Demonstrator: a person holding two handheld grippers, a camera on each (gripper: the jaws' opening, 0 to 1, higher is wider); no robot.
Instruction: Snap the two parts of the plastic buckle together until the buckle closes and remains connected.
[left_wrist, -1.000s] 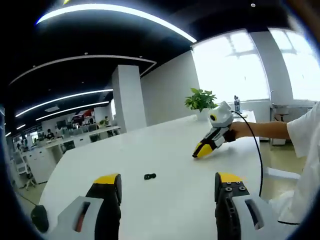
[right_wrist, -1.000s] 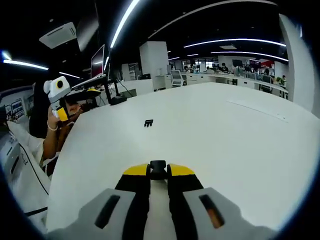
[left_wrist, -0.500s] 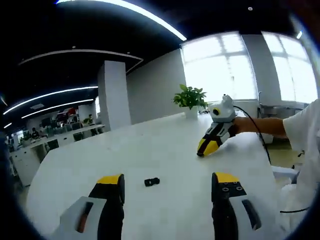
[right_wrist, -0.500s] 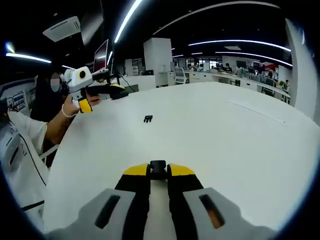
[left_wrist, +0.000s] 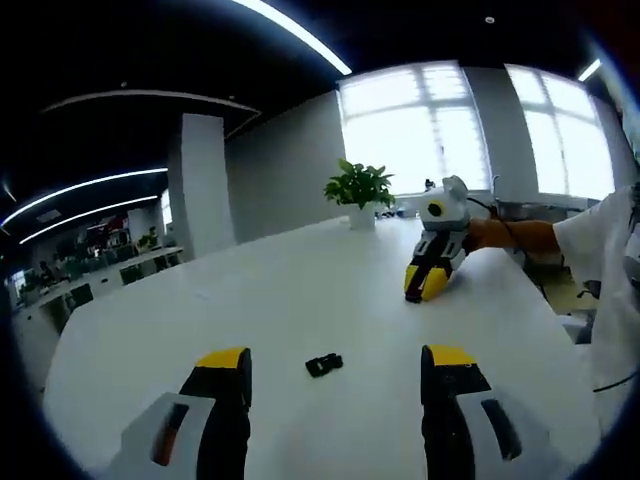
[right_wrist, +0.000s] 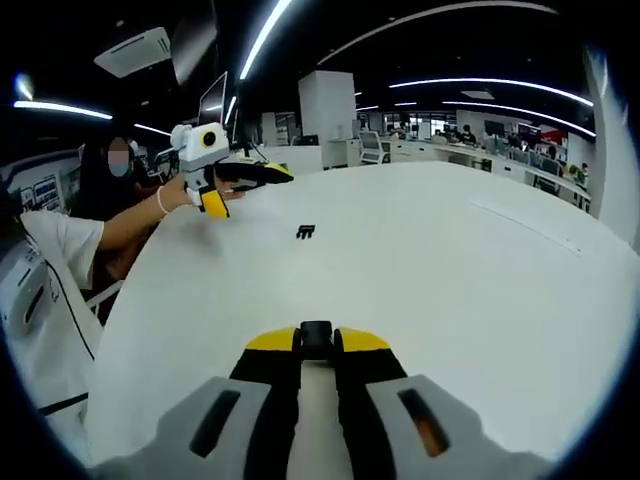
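1. The right gripper (right_wrist: 317, 342) has its jaws closed on one small black buckle part (right_wrist: 316, 336), which pokes out just past the yellow tips. The grip takes only a little of the part, so it could twist or pop out when pushed against its mate.

2. The other buckle part (left_wrist: 323, 364) lies loose on the white bench (left_wrist: 330, 290), out on the open surface and well away from any edge. In the right gripper view it sits far ahead of the held part and well apart from it (right_wrist: 305, 232).

3. The left gripper (left_wrist: 335, 365) is wide open and holds nothing. The loose part lies between and just ahead of its two yellow tips, a little nearer the left one.

4. Likely trouble: the loose part is small and light on a smooth top, so a jaw closing unevenly may flick it aside. A grip on the mating end would block the snap.

5. Alignment is the second risk, since the two halves must meet in line and the same way up.

6. The right gripper is held low, angled down toward the bench, arm stretched out from the side edge (left_wrist: 430, 272).

7. The left gripper reaches in level above the bench, wrist bent, from the same side (right_wrist: 212, 172).
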